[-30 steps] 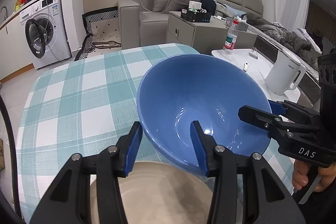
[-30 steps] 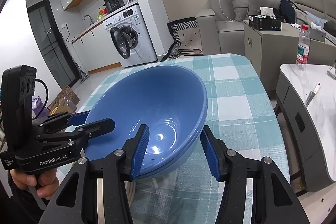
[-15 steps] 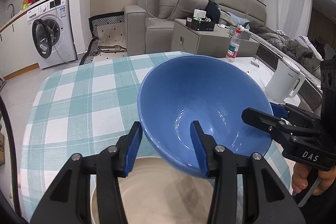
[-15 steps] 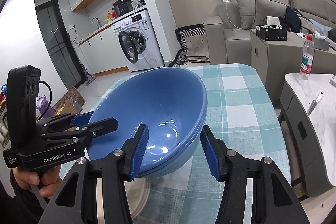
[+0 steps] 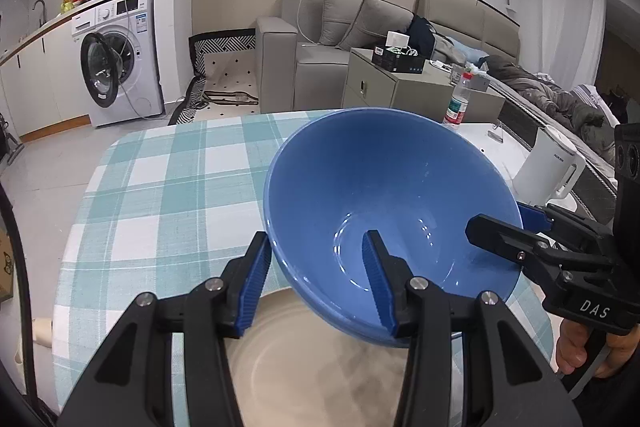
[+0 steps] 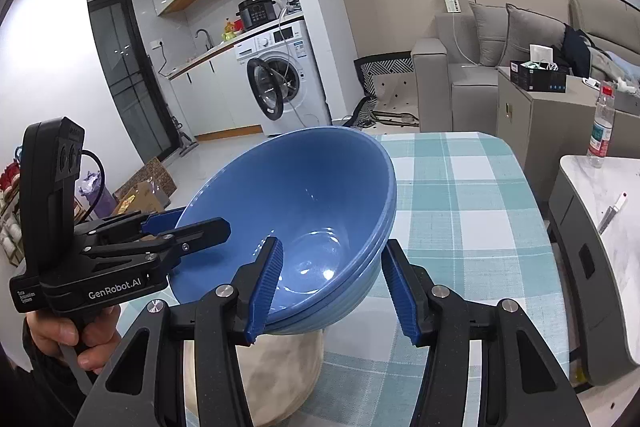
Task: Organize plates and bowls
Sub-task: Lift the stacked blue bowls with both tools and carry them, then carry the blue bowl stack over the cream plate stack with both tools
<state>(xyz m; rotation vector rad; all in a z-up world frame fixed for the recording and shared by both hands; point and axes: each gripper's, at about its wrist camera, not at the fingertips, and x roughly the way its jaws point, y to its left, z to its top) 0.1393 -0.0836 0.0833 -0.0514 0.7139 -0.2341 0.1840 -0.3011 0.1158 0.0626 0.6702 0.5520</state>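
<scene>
While you hold it from both sides, the glossy blue bowl point(image 5: 384, 211) hangs tilted above the teal-and-white checked tablecloth point(image 5: 168, 195), lifted clear of the matte, speckled beige plate point(image 5: 312, 363) below. At the left, your left gripper point(image 5: 318, 275) is clamped on the bowl's near rim, one ribbed blue pad outside, one inside. At the right, your right gripper point(image 6: 332, 283) pinches the opposite rim the same way. From the right wrist view the outer wall shows stepped ridges, like nested bowls.
</scene>
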